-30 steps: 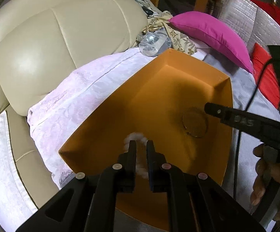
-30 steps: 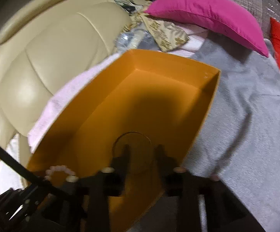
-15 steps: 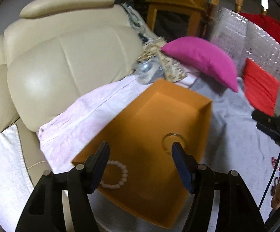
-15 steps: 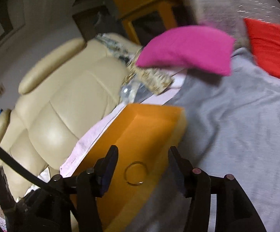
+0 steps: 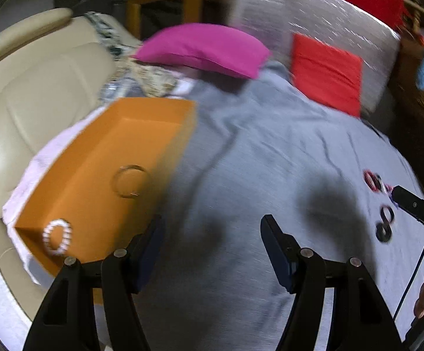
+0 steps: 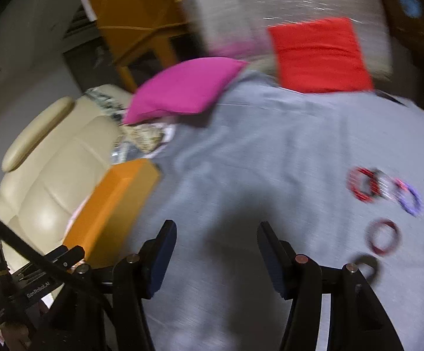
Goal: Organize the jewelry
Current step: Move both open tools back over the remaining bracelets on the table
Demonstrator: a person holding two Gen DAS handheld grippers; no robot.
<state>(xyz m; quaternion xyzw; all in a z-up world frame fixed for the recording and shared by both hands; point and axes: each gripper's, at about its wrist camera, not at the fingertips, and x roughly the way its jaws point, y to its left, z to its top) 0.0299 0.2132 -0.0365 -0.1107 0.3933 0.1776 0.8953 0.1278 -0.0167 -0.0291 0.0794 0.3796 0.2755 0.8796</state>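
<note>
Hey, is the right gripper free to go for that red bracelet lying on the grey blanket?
Probably yes. The right gripper is open and empty, and the red bracelet lies uncovered on the grey blanket, with only bare fabric between them.

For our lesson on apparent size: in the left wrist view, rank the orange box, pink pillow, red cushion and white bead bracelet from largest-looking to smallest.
1. orange box
2. pink pillow
3. red cushion, not far behind the pillow, and motion blur leaves their order unsure
4. white bead bracelet, clearly smallest
</note>
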